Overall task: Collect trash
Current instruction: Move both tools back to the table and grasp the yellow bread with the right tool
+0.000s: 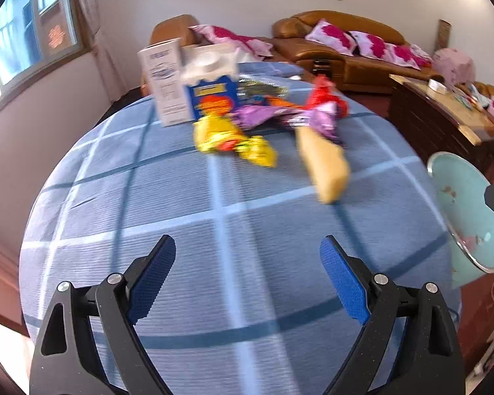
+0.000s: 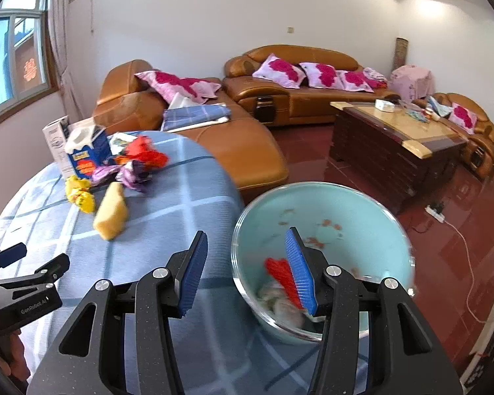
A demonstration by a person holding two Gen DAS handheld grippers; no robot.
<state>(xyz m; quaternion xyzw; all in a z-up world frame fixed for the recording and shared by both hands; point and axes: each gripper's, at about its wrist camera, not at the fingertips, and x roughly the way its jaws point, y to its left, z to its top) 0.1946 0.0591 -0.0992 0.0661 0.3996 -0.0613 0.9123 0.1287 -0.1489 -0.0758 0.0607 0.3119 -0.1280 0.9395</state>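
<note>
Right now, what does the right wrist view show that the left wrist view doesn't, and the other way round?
Only the right wrist view shows inside the bin: a red wrapper and pale scraps at the bottom. It also shows the power strip on the floor and the left gripper from the side. Only the left wrist view shows the left gripper head-on, jaws wide with nothing between them. Both show the blue checked table, the yellow wrapper, purple wrapper, sponge, blue carton and sofa.
</note>
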